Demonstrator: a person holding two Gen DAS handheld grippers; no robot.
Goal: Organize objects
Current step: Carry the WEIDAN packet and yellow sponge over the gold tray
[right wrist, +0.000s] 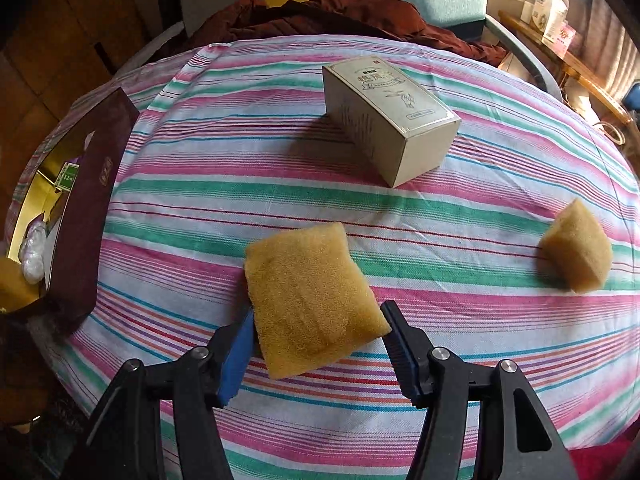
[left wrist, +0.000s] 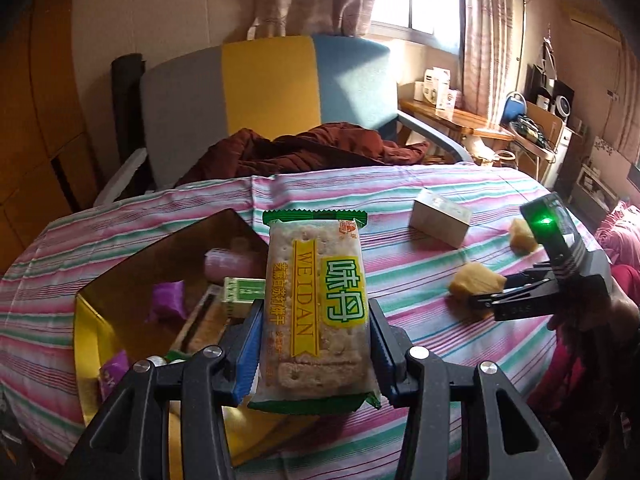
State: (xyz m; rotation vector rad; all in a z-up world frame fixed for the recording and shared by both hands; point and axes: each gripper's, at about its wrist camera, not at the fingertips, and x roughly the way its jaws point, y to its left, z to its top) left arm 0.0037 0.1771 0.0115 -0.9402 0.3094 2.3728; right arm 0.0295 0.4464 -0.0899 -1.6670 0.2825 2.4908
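Two grasps are underway: the cracker packet [left wrist: 316,312] is clamped by the left gripper [left wrist: 316,344] near the open box [left wrist: 86,332], awaiting release inside, while the nearer sponge [right wrist: 312,300] is straddled by the right gripper's [right wrist: 318,344] wide jaws, awaiting closure.

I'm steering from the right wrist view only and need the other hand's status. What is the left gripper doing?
Observer: The left gripper is shut on a cracker packet, green-ended with a yellow label.
Operator: Where is it relative to the box?
Observer: It is in front of the open gold-lined box, near its right side; whether it is above the opening, I cannot tell.
Operator: What's already in the box?
Observer: A purple wrapper, a small green carton and a pink tube, among others.
Operator: How does my gripper look from there?
Observer: The right gripper has its tips at the nearer sponge, with a green light on its body.
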